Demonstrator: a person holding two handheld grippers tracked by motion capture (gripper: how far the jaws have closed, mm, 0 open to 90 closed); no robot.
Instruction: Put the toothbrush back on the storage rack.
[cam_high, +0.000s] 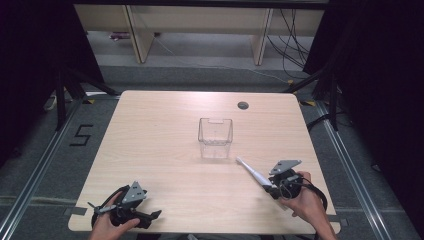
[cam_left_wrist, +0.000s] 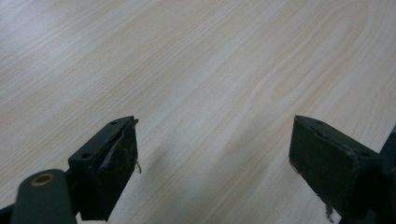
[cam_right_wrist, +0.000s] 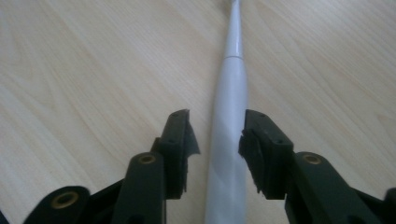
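So the right tongs (cam_right_wrist: 217, 135) sit over the fat end of a white electric toothbrush (cam_right_wrist: 229, 140), jaws partway open with a sliver of daylight on each side of the handle, so nothing's actually pinching it. The brush (cam_high: 252, 172) lies flat on the table (cam_high: 165, 150), near the right front, head end aimed up toward a clear plastic bin (cam_high: 215, 137) standing upright in the middle; the tip lands just beside the bin's near right corner, not touching as far as I can tell. My guess is the bin's where the brush belongs, which would explain the tongs lining up straight along the handle: grab the thick part and the thin neck swings free to drop in. The bin's open side faces up and it looks empty, so that fits. The left tongs (cam_left_wrist: 215, 154) are just parked at the near left corner, jaws spread wide over bare wood, holding nothing. Probably kept out of the way, since one hand is plenty for a brush this light. Only worry: that round handle could roll when squeezed.
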